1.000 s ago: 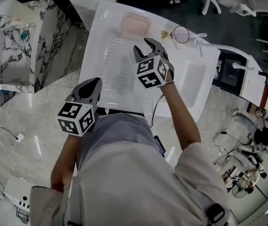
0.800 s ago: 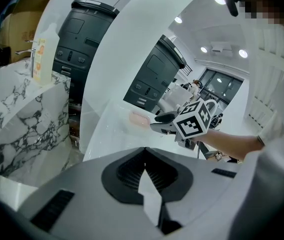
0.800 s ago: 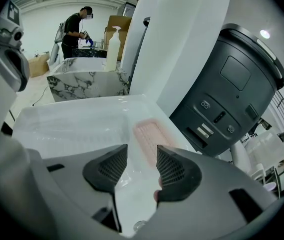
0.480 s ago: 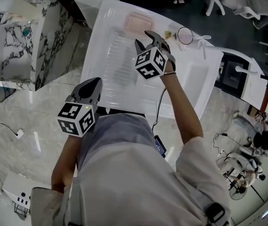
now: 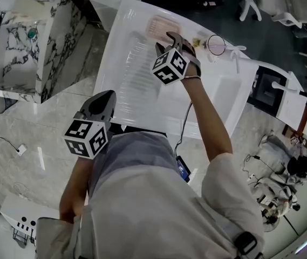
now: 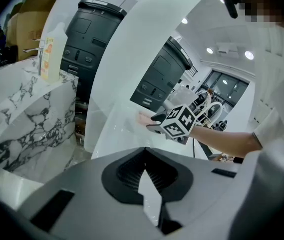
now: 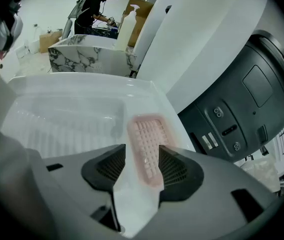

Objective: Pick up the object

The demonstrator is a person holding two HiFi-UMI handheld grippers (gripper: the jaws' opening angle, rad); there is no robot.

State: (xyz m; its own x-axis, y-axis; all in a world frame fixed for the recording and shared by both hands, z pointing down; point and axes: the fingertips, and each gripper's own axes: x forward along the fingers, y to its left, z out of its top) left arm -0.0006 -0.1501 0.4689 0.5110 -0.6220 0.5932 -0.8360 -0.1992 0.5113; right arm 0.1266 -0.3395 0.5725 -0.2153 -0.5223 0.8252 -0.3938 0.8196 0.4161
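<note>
Obj looks to be the pink pad [image 7: 149, 146]: flat, gridded, rounded corners, lying at the far end of the white sink top [image 5: 122, 85], just past the ribbed drain area & close to the back edge. Your R gripper [image 5: 169, 41] hangs right over it, pointing steeply down. Its jaws have just been opening & now stand wide apart. The pad shows between them in the R gripper view, but they aren't pressing on it, so no grip yet. L gripper [image 5: 103, 102] sits back near your body, off the sink top's near edge, jaws together, nothing in them. Handling, my guess: pad is light, prob soft plastic or silicone, so it may flex or droop if pinched at one end. It's low, so there's little edge to catch, & the glossy top could let it slide away as you close. Best bet: straddle the narrow width around mid-length, tips down to the surface either side of the long edges, then close gently. Can't tell if it's wet or stuck down. Containers: the pad's cells show nothing in them as far as I can see, & the basin [image 5: 224, 88] right of the drain area looks bare too. Off to the pad's right stands a clear round thing, maybe a glass [image 5: 216, 45], contents not readable, w/ a small yellowish bit [image 5: 196, 40] beside it. A bottle [image 6: 49, 54] stands on the marble block [image 6: 27, 119], well off to the left.
</note>
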